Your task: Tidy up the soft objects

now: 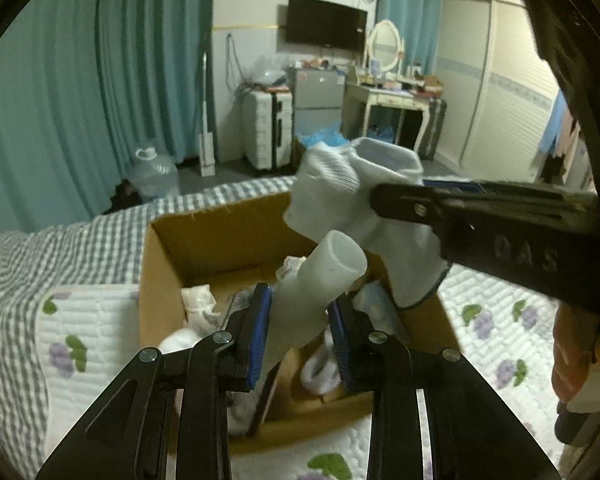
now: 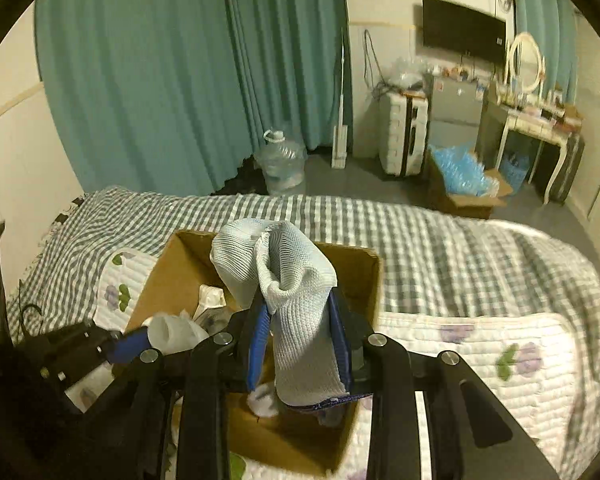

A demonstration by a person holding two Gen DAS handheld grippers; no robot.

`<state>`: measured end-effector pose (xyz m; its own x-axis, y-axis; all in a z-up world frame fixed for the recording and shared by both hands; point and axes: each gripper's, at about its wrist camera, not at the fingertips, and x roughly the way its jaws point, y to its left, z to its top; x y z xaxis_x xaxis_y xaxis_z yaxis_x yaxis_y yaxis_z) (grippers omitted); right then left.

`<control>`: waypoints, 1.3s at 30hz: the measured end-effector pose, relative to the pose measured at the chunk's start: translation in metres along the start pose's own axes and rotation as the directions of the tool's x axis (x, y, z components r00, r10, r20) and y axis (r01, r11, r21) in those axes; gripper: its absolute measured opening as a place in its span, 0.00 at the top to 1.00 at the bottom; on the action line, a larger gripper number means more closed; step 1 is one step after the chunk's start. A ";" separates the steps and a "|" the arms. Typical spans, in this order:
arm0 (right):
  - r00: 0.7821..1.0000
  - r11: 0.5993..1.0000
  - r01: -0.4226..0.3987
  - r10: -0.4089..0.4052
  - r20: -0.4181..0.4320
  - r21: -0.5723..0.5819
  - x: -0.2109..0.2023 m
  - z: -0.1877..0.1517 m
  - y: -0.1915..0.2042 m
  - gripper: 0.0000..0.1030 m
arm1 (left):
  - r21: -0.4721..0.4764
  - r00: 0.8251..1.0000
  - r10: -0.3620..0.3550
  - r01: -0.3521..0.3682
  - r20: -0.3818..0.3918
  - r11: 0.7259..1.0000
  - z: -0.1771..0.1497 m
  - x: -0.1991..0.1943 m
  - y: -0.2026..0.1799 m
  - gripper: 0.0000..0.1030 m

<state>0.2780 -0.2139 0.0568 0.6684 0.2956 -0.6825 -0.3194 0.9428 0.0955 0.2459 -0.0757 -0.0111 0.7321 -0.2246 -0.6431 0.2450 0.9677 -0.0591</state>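
An open cardboard box (image 1: 220, 232) sits on the bed with several white soft items inside. My left gripper (image 1: 300, 324) is shut on a soft white tube (image 1: 320, 280) and holds it over the box. My right gripper (image 2: 300, 344) is shut on a white and pale blue sock (image 2: 296, 292) above the box (image 2: 356, 276). In the left wrist view the right gripper (image 1: 384, 196) comes in from the right with the sock (image 1: 352, 188) hanging above the box's far side. In the right wrist view the left gripper (image 2: 140, 336) and its tube (image 2: 176, 332) show at the lower left.
The box rests on a white floral quilt (image 2: 500, 344) over a grey checked bedspread (image 2: 420, 232). Beyond the bed are teal curtains (image 2: 160, 80), a water jug (image 2: 282, 164), a white suitcase (image 2: 404, 136), a box of blue items (image 2: 464, 184) and a dressing table (image 2: 536, 120).
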 end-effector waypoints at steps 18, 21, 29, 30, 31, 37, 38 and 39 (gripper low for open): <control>1.000 0.997 0.009 -0.009 0.001 0.073 0.019 0.008 -0.024 0.25 | -0.059 0.998 0.068 -0.066 0.019 0.996 0.007 0.000 -0.003 0.35; 0.999 0.997 0.028 -0.031 0.028 0.074 -0.011 0.014 -0.023 0.23 | -0.043 0.994 0.080 -0.077 0.076 0.996 0.016 -0.033 -0.010 0.35; 0.973 0.996 0.094 -0.093 0.209 0.005 -0.141 0.030 0.005 0.12 | 0.010 0.925 0.127 -0.140 0.359 0.990 0.036 -0.175 -0.026 0.15; 0.967 0.995 0.101 -0.099 0.235 0.001 -0.156 0.030 0.009 0.09 | 0.011 0.907 0.135 -0.152 0.399 0.988 0.035 -0.193 -0.028 0.15; 0.957 0.994 0.110 -0.106 0.270 0.000 -0.175 0.029 0.014 0.07 | 0.010 0.889 0.145 -0.166 0.434 0.986 0.034 -0.212 -0.030 0.12; 0.897 0.990 0.138 -0.115 0.426 -0.024 -0.260 0.010 0.047 0.01 | -0.022 0.819 0.177 -0.197 0.547 0.980 0.017 -0.281 -0.025 0.07; 0.891 0.989 0.144 -0.118 0.438 -0.028 -0.268 0.006 0.052 0.01 | -0.030 0.814 0.179 -0.195 0.552 0.980 0.014 -0.287 -0.021 0.07; 0.882 0.989 0.147 -0.117 0.456 -0.031 -0.276 0.000 0.057 0.01 | -0.037 0.812 0.180 -0.192 0.555 0.981 0.011 -0.291 -0.018 0.07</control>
<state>0.0753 -0.2416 0.2506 0.9332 0.2208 -0.2834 -0.2382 0.9708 -0.0281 0.0357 -0.0289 0.1850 0.9915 -0.0714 -0.1090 0.0758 0.9964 0.0371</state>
